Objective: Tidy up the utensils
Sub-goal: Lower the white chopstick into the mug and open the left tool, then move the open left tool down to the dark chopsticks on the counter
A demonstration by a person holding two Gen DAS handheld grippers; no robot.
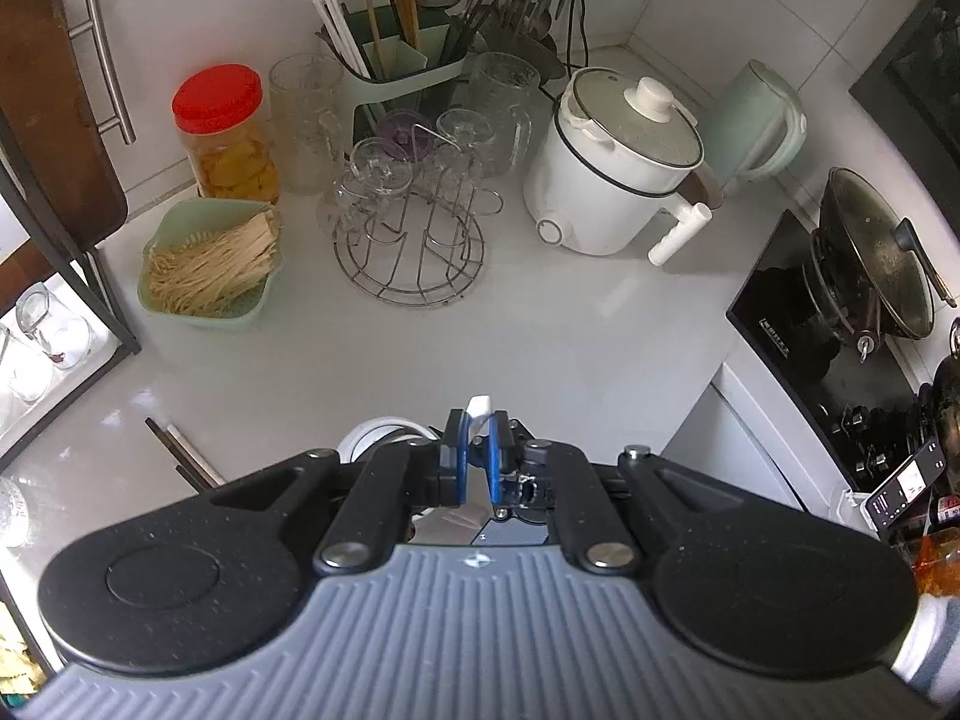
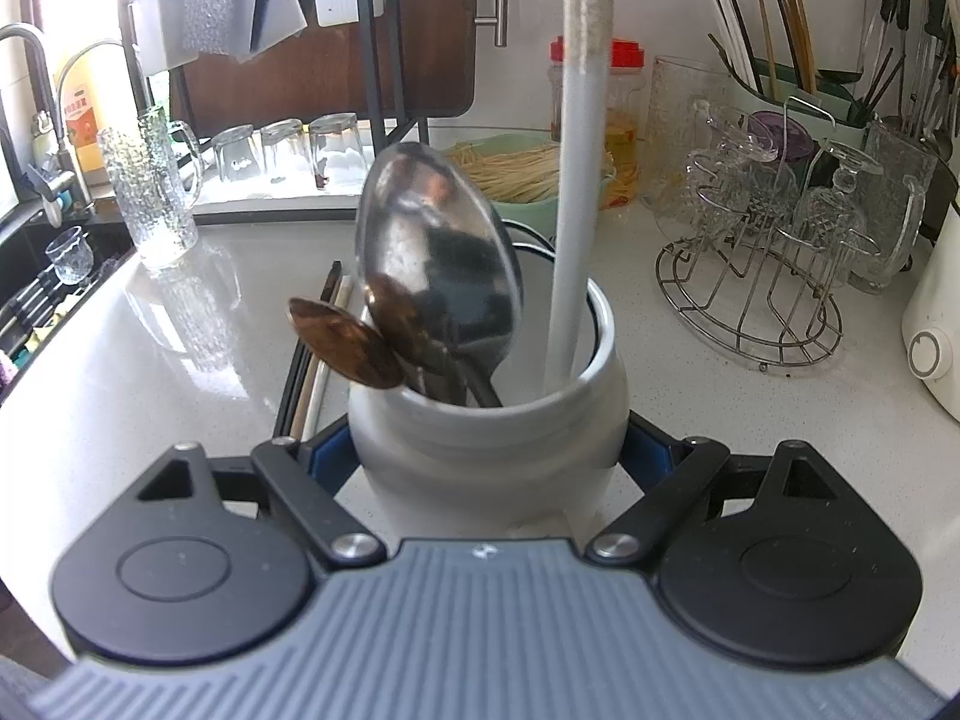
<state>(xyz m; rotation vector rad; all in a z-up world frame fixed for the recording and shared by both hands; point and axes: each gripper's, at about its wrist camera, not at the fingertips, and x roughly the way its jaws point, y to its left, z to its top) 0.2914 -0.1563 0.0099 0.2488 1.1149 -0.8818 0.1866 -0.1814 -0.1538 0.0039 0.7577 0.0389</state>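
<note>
My right gripper (image 2: 489, 456) is shut on a white ceramic jar (image 2: 498, 438), its blue pads (image 2: 330, 450) pressing the jar's sides. In the jar stand a large steel spoon (image 2: 438, 252) and two brown spoons (image 2: 345, 342). A long white utensil handle (image 2: 576, 210) comes down from the top of the right wrist view into the jar's mouth. My left gripper (image 1: 477, 450) is shut on that white handle, whose tip (image 1: 479, 407) pokes out past the blue fingers. Just left of those fingers the jar's rim (image 1: 375, 429) shows.
Loose chopsticks (image 2: 315, 354) lie on the white counter (image 1: 540, 330) left of the jar. Behind stand a wire glass rack (image 1: 414, 240), a green basket of noodles (image 1: 210, 270), a red-lidded jar (image 1: 225, 126), a green utensil caddy (image 1: 402, 66), a white cooker (image 1: 618, 168) and a stove with a wok (image 1: 870, 258).
</note>
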